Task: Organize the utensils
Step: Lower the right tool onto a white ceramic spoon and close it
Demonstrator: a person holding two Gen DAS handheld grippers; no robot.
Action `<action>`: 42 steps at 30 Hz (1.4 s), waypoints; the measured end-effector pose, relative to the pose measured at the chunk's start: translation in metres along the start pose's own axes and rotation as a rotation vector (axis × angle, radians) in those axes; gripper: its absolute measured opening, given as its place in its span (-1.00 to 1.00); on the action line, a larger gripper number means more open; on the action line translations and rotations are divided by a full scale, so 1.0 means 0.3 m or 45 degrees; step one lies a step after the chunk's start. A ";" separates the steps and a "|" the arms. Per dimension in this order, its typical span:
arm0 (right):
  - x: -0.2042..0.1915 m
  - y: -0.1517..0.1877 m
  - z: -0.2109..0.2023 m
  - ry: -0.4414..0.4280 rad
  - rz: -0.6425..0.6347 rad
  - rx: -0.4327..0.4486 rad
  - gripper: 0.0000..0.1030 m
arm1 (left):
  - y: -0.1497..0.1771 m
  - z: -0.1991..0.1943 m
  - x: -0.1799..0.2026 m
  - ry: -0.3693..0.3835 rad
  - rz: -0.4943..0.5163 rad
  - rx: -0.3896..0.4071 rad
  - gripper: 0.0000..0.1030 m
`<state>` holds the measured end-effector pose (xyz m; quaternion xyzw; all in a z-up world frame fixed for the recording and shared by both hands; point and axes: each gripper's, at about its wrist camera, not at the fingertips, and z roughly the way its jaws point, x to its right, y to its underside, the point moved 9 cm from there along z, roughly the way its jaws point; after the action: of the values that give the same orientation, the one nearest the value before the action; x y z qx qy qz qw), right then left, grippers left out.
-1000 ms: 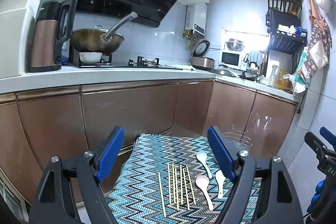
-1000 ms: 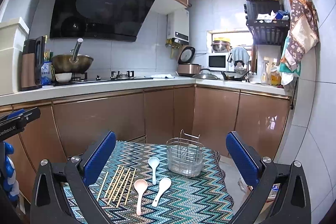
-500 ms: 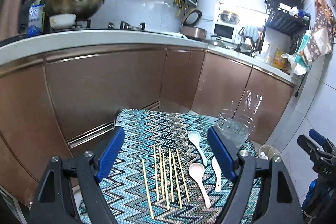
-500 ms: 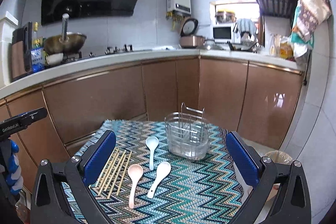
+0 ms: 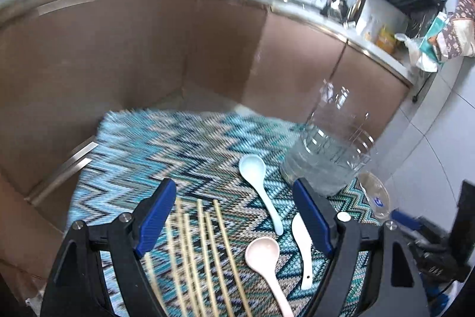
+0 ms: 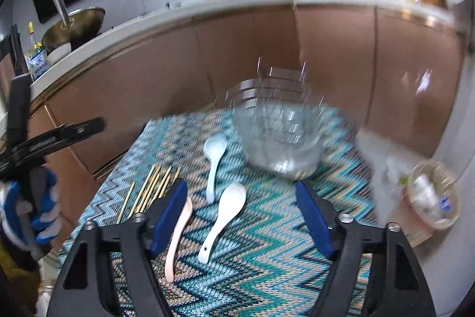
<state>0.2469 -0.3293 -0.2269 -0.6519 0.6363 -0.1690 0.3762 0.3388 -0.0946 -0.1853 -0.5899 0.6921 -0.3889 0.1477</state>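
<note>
Left wrist view: left gripper (image 5: pixel 234 216) above a zigzag-patterned cloth (image 5: pixel 190 150), fingers spread wide, nothing between the blue pads. Under the gap between the fingers, a row of bamboo chopsticks (image 5: pixel 204 254), roughly parallel, running away from the camera, blurred. Toward the right finger, a pink spoon (image 5: pixel 262 254), bowl upward; a white spoon (image 5: pixel 304 251) partly hidden behind that right finger; just ahead of the fingertips, a pale blue spoon (image 5: pixel 255 171), handle trailing back toward the white one. Beyond the right fingertip, a clear utensil holder (image 5: pixel 326 165) standing upright on the cloth, apart from the spoons. At the far right edge, part of the other black tool. Right wrist view: right gripper (image 6: pixel 242 213) over the same cloth (image 6: pixel 267 257), jaws closing, pads pressing on nothing. Inside the gap, near the left finger, the white spoon (image 6: pixel 222 222); pink spoon (image 6: pixel 178 239) lying right against the inner side of the left finger, bowl hidden behind it. Pale blue spoon (image 6: pixel 213 162) ahead of the fingertips, chopsticks (image 6: pixel 148 192) outside the left finger. Utensil holder (image 6: pixel 279 132) straight ahead, beyond the tips, badly blurred. Far left, a gloved hand (image 6: pixel 32 207) on the other tool.
</note>
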 end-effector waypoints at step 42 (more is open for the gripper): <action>-0.002 0.091 0.434 -0.388 -0.086 -0.341 -0.87 | 0.030 0.590 0.106 0.167 0.003 -0.432 -0.89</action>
<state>0.3185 -0.2902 -0.3321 -0.7351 0.5666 0.0051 0.3722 0.4416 -0.1886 -0.2994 -0.5790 0.7566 -0.3039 0.0011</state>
